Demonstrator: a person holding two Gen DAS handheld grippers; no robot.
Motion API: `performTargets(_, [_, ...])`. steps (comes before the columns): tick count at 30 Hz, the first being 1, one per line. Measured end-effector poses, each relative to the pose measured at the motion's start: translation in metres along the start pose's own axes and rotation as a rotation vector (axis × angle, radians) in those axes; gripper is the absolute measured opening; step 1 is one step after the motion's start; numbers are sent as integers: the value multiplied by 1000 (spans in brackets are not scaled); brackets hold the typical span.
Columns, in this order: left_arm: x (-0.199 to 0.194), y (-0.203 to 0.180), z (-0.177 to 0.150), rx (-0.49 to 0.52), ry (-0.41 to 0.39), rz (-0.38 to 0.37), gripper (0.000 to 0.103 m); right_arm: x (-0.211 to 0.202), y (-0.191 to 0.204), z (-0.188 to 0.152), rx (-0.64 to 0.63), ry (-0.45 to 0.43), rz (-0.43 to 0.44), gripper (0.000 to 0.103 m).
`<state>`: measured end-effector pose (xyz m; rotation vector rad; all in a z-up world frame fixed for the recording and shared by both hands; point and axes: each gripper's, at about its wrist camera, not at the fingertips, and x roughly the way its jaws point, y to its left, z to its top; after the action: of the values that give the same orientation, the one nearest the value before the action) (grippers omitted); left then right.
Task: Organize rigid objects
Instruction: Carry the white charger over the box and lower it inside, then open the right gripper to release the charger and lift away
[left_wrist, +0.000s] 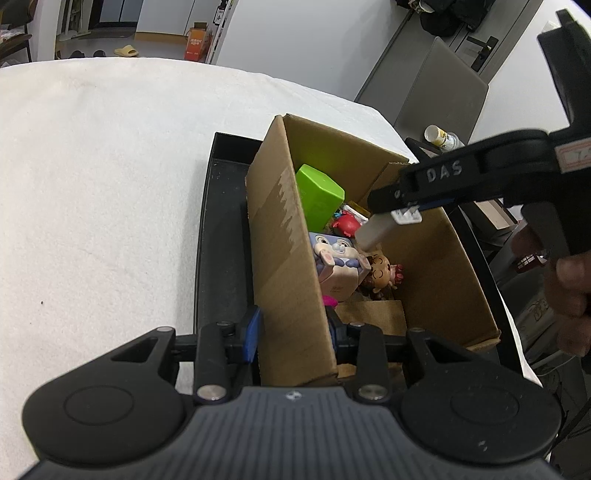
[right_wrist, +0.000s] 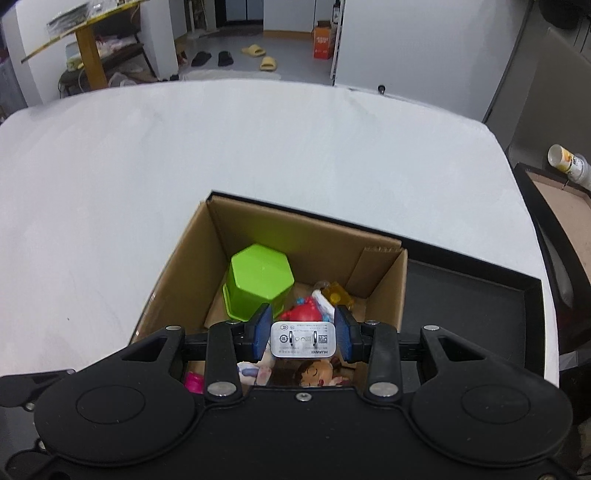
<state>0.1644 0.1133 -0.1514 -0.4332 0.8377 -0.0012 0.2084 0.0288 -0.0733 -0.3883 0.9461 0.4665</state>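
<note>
- Right gripper: blue pads pinch a white charger by its two sides, prong face toward the camera; it hangs above the open cardboard box, over the toys
- Left gripper: fingers clamp the box's near-left wall, one pad outside, one inside, steadying it
- Risk: the charger sits near the pad tips, so it could twist or slip out early; a high release would drop it onto the figures and might bounce it
- Risk: the right gripper is close to the raised wall; a nudge could tilt the box, which the left grip seems meant to prevent
- Box contents: green hexagonal container at the far-left corner, red toy beside it, yellowish item behind, probably a small bottle, partly hidden
- Nearer: printed rabbit cube, brown-haired doll, a pink piece at the near edge
- Box stands in a black tray on the white table; tray floor right of the box is bare
</note>
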Motion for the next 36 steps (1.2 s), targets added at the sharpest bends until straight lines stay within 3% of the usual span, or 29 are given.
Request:
performTargets(20, [-2,3,1,-10,10,-6,33,-30,-22,-6,100,-44,10,46])
performTargets(23, [-10,4,4,-16,1,12,33,-40,-27,-9,113,-40,23,54])
performTargets(29, [-41,-2,19,-10,-78,68,34,-66,-41,-12,145,-30,44,56])
performTargets(36, [-62,-7,31,-28,-81,70,35,-91,-54,-20,186,-25,64,63])
